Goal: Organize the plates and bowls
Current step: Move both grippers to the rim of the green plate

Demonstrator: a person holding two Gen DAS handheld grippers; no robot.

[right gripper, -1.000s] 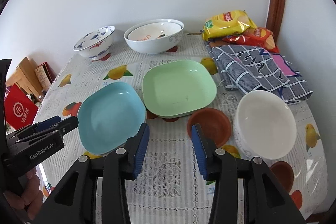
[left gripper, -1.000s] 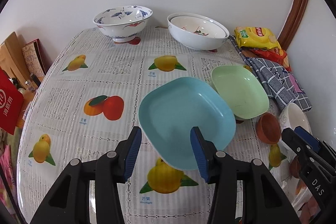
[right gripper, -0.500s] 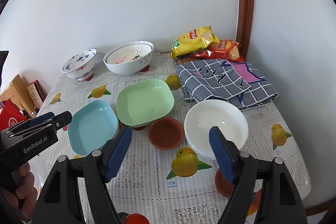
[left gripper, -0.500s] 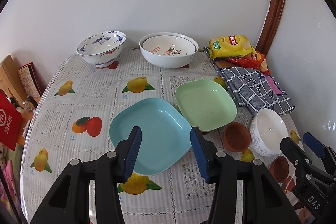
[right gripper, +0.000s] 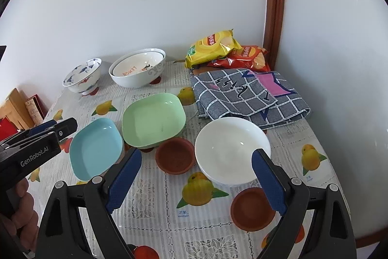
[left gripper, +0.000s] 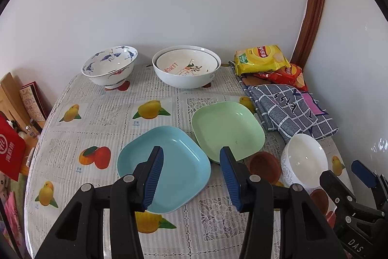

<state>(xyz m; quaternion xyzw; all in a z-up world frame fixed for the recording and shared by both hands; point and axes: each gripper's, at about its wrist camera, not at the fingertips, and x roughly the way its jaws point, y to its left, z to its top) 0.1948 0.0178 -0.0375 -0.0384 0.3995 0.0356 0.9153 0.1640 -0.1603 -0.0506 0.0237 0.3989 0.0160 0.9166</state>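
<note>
Tablecloth (right gripper: 155, 188): white bowl (right gripper: 230, 149) beyond right claw (right gripper: 196, 181)

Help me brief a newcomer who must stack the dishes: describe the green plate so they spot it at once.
Start at the folded checked cloth on the right side of the table. Just left of it lies the green plate, its near edge propped on something beneath. It is square with rounded corners like the blue plate beside it, but pale green.

white bowl (right gripper: 231, 149): glossy ceramic; blue plate (left gripper: 167, 169): smooth plastic; checked towel (right gripper: 247, 94): cloth; chip bags (right gripper: 218, 46): shiny foil
</note>
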